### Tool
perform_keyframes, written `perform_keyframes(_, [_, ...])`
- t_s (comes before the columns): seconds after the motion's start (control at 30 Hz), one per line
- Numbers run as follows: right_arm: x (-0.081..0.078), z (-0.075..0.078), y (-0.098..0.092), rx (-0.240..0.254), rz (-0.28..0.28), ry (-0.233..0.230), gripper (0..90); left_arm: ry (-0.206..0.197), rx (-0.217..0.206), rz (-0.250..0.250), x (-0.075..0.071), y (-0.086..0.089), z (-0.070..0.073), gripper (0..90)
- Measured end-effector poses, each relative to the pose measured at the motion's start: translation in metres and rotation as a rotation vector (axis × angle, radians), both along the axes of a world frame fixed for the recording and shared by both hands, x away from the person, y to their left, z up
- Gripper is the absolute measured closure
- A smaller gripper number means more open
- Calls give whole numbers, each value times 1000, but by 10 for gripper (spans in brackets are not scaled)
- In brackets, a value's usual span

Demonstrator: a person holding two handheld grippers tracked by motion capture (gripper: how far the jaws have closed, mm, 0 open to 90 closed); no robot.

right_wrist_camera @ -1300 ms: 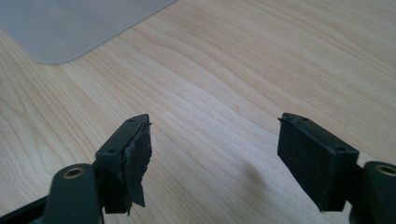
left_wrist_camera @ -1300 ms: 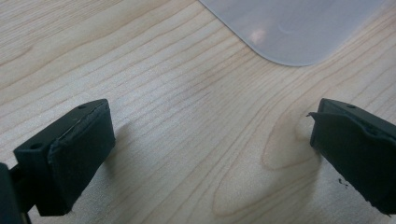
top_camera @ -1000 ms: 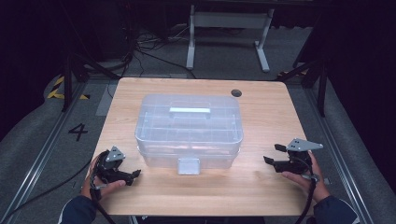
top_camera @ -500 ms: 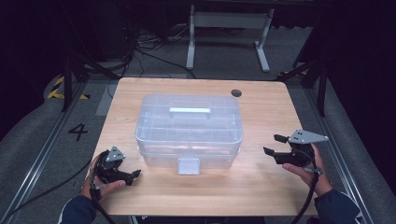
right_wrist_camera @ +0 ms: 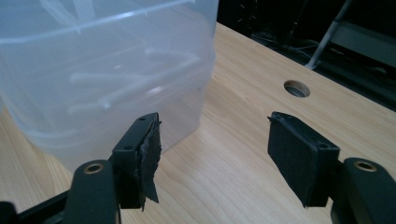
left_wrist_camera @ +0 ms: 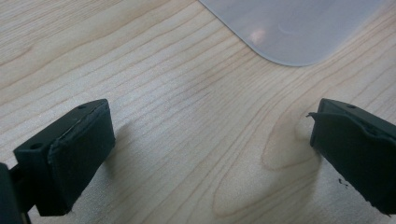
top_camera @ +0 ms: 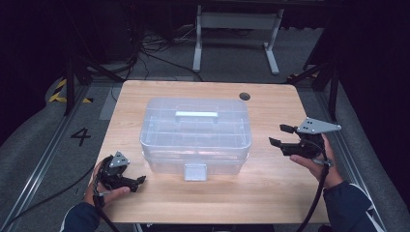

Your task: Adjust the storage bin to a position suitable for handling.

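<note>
A clear plastic storage box (top_camera: 196,133) with a lid, a pale handle (top_camera: 196,114) and a front latch (top_camera: 195,171) stands in the middle of the wooden table (top_camera: 270,193). My left gripper (top_camera: 140,180) rests low on the table at the front left, open, its jaws empty over bare wood (left_wrist_camera: 205,140); a corner of the box (left_wrist_camera: 289,28) lies just ahead of it. My right gripper (top_camera: 279,135) is raised off the table to the right of the box, open and empty, pointing at the box's right end (right_wrist_camera: 107,79).
A round cable hole (top_camera: 245,95) sits near the table's back right corner and also lies beyond the right jaws as the hole (right_wrist_camera: 297,88). Behind the table stands a white metal frame (top_camera: 237,24) on a dark floor with cables. A floor marking "4" (top_camera: 80,136) lies to the left.
My right gripper has lifted off the table and moved up and slightly toward the box. The left gripper and the box have stayed put.
</note>
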State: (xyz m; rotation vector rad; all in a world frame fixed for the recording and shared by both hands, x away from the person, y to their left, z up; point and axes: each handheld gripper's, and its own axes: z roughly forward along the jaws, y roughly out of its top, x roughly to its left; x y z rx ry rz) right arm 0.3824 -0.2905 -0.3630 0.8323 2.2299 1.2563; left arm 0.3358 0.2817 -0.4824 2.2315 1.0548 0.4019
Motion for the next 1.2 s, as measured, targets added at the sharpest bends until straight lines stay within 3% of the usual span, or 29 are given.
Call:
perform_keyframes(0.43, [13,25,37,-9,73,-43,371,2,-1,1,0,0,0,2])
perform_keyframes(0.7, [18,32,57,-11,109,-52,395,1,0,1,0,0,0,2])
perform_keyframes(1.2, [23,46,78,-13,145,-78,388,1,-1,2,0,0,0,3])
